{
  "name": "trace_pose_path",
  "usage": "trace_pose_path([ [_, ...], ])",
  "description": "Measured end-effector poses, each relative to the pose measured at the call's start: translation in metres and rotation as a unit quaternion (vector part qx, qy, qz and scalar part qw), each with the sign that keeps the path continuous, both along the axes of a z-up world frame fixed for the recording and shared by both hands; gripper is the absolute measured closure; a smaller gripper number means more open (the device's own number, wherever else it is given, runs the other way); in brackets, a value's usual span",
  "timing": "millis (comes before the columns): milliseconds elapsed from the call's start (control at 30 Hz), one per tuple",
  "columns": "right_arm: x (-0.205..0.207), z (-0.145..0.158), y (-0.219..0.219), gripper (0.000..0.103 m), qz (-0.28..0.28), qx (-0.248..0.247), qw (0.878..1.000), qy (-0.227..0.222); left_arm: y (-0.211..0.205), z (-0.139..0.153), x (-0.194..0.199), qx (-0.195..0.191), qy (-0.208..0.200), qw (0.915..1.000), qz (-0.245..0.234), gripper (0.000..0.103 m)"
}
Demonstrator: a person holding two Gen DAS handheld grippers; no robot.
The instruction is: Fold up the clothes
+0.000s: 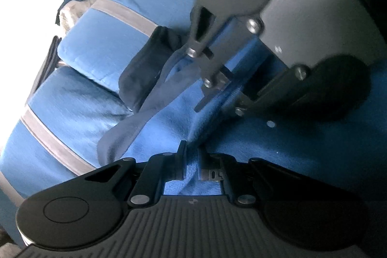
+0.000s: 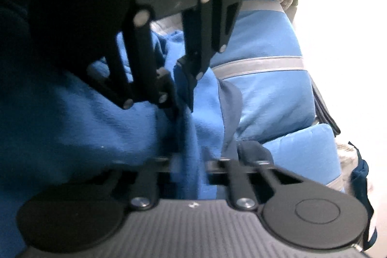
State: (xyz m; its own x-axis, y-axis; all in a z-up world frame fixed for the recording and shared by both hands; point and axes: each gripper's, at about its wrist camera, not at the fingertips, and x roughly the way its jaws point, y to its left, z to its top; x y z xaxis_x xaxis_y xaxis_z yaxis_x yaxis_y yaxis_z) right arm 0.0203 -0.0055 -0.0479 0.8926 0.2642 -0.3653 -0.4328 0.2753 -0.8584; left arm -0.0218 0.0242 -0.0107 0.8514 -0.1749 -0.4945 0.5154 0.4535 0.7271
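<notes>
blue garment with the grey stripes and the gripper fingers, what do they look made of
The blue garment looks like soft fleece or brushed knit: matte, fuzzy nap, thick rounded folds. Its grey stripes are smoother and slightly shiny, perhaps reflective tape, though that is uncertain. The left gripper has matte black fingers that look like hard plastic with metal screws.

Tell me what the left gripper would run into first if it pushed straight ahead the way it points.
Probably the right gripper, which sits close ahead across a ridge of the blue fleece garment. The left gripper is shut on that fleece, so the cloth would bunch up first. Depth is hard to judge through the fisheye.
</notes>
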Motion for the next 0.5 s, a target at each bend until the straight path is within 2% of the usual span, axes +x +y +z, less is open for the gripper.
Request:
trace_pose_path([
  [33, 0.001, 0.002, 0.0, 0.096, -0.001, 0.008, 1.0, 0.013, 0.004, 0.004, 0.0, -0.008, 0.003, 1.0, -0.001, 0.088],
  [100, 0.003, 0.005, 0.0, 0.096, -0.008, 0.018, 1.0, 0.017, 0.013, 0.01, -0.001, -0.016, -0.001, 0.9998, 0.009, 0.07],
  [167, 0.007, 0.012, -0.004, 0.096, -0.018, 0.034, 0.999, 0.016, 0.027, 0.013, -0.002, -0.006, -0.013, 0.9996, 0.022, 0.062],
  [333, 0.024, 0.033, -0.015, 0.096, -0.065, 0.094, 0.993, 0.011, 0.066, 0.014, 0.009, -0.001, -0.021, 0.9966, 0.079, 0.061],
  [500, 0.041, 0.044, -0.023, 0.096, -0.098, 0.127, 0.987, 0.003, 0.09, 0.012, 0.034, -0.04, -0.006, 0.9915, 0.124, 0.061],
])
